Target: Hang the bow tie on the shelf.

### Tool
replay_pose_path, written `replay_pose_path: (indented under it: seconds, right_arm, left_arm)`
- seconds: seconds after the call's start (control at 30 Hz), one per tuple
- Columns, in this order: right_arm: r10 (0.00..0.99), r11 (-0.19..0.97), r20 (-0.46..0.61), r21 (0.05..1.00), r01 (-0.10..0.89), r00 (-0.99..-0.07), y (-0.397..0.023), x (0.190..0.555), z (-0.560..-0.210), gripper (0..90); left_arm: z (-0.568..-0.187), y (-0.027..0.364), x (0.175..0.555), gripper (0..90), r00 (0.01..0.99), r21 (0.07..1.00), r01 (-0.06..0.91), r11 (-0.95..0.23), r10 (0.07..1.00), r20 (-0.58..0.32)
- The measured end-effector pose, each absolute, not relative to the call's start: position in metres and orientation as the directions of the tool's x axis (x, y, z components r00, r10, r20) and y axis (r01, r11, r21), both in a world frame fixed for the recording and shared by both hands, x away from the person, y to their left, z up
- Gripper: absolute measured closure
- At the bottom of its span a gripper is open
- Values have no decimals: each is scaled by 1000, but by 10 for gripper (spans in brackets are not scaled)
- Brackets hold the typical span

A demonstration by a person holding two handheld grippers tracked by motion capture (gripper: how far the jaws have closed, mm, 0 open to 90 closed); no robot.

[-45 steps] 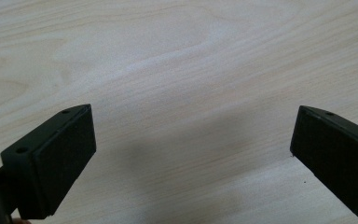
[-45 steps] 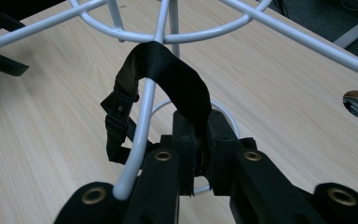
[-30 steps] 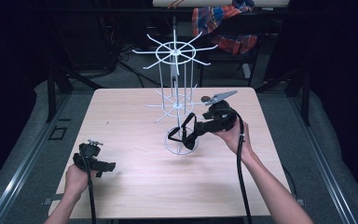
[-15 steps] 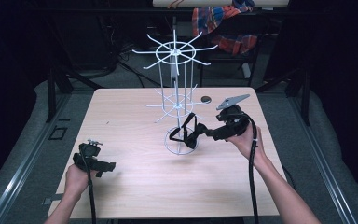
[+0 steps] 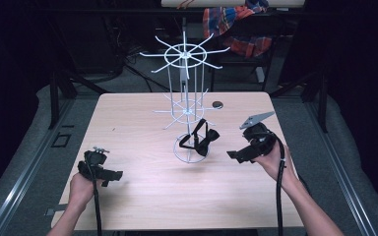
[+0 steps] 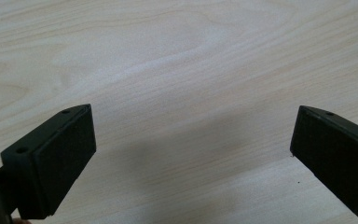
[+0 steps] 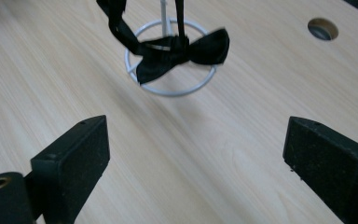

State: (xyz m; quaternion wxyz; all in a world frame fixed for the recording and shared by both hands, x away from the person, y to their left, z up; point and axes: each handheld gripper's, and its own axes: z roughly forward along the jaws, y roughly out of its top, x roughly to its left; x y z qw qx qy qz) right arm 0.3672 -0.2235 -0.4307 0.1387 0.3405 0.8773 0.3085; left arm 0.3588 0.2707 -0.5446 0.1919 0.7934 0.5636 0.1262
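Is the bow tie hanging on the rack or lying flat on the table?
Hanging. The bow tie dangles by its strap from the white wire rack, its bow just above the rack's ring base; both grippers are apart from it.

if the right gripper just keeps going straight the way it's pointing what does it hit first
Most likely the black bow tie hanging on the white wire rack, just above the rack's ring base. The right gripper is open, with bare wooden table before it. Depth is uncertain.
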Motion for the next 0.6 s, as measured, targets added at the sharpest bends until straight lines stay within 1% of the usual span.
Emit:
replay_pose_path:
  seconds: [0.07,0.33,0.37,0.53,0.57,0.6]
  right_arm:
    - [688,575,-35,636,515,-725,-226,365,-433,64]
    - [694,590,-21,588,553,-719,-242,343,-452,56]
    - [705,585,-13,575,571,-709,-248,339,-461,54]
    - [714,584,13,541,605,-700,-257,334,-476,52]
    - [729,571,29,526,630,-684,-261,331,-482,52]
    - [729,575,29,517,634,-684,-264,330,-484,52]
  left_arm:
    - [-545,271,359,1,333,447,846,-291,943,-16]
    - [-544,270,359,1,337,445,846,-294,941,-17]
    - [-544,270,359,1,336,446,846,-293,942,-19]
    - [-544,269,359,1,340,449,843,-297,940,-17]
    - [-544,269,359,1,340,449,843,-296,940,-18]
    - [-544,269,359,1,341,448,843,-297,940,-18]
